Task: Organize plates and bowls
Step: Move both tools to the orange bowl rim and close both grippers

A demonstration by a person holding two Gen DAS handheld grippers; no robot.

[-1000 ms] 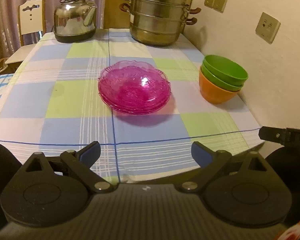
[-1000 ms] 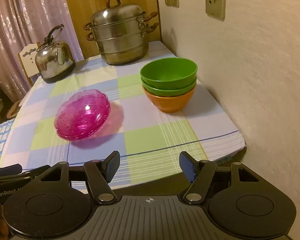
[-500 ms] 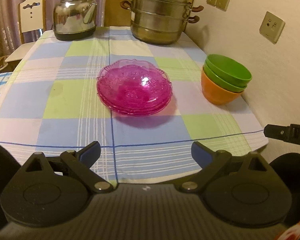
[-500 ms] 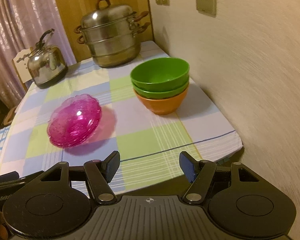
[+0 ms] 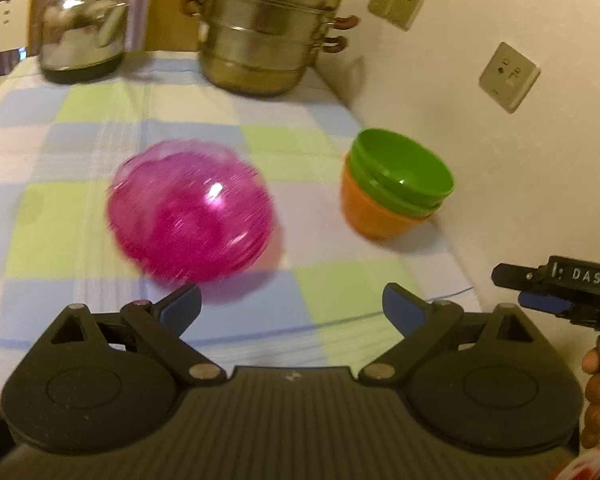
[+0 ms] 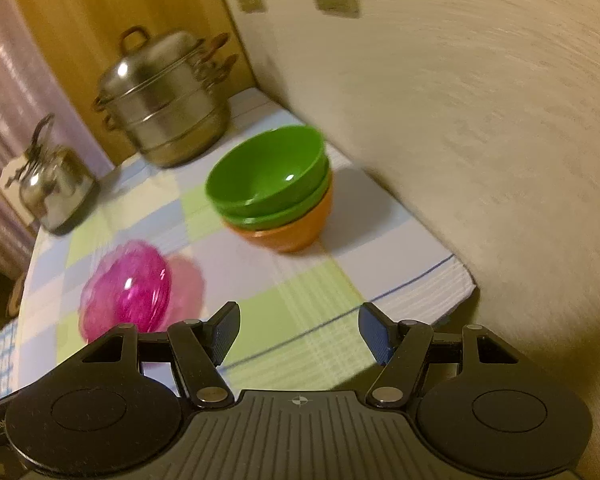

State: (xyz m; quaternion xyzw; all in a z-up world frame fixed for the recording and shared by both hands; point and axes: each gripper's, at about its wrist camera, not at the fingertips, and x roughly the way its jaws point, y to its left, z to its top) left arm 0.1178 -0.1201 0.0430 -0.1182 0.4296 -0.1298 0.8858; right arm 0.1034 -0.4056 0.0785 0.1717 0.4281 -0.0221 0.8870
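**Plates and bowls are already stacked**

The left gripper [image 5: 291, 304] is wide open and holds nothing. The right gripper [image 6: 299, 330] is open and empty too. Both hang over the near edge of the table [image 5: 80, 136]. The pink plates [image 5: 192, 212] sit piled in the middle. The bowls [image 6: 274, 190], green ones in an orange one, sit nested by the wall. The tidying looks done, or nearly.
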